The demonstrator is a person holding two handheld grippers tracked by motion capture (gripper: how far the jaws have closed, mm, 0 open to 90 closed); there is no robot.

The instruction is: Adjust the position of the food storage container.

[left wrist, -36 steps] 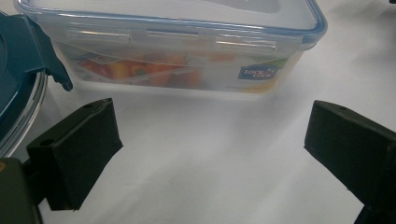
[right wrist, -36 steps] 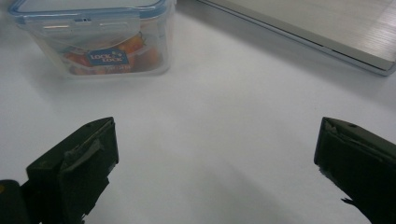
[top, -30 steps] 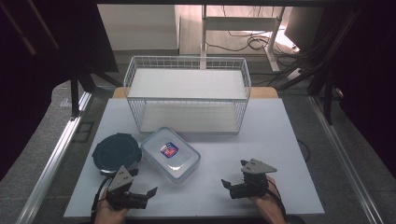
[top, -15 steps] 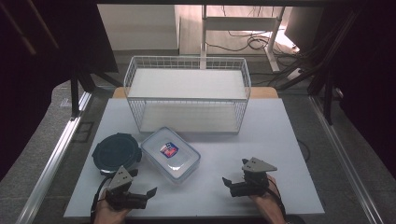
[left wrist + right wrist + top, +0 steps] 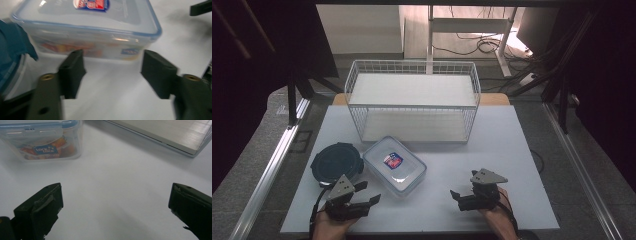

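Your counter (image 5: 512, 150) carried a white top, and at its far middle stood the wire basket (image 5: 412, 85), upright, with a pale board lying inside it. Just in front of the basket's near left corner sat the clear lidded container (image 5: 394, 165), rectangular, lid on, with a red-and-blue label on top; through its side wall, printed orange and blue packaging showed in both gripper views. The dark round lid (image 5: 337, 162) lay touching or just beside the container's left edge; I could not tell which.

Your left hand-held gripper (image 5: 364, 196) rested low at the near left of the counter, pointed toward the container's near side. In the left gripper view, its jaws had just been closing, yet stood apart with bare counter between them, nothing grasped; the container (image 5: 85, 27) lay just beyond the tips.

Your right hand-held gripper (image 5: 460, 196) sat at the near right, well apart from the container, jaws spread wide and released, only counter between them.
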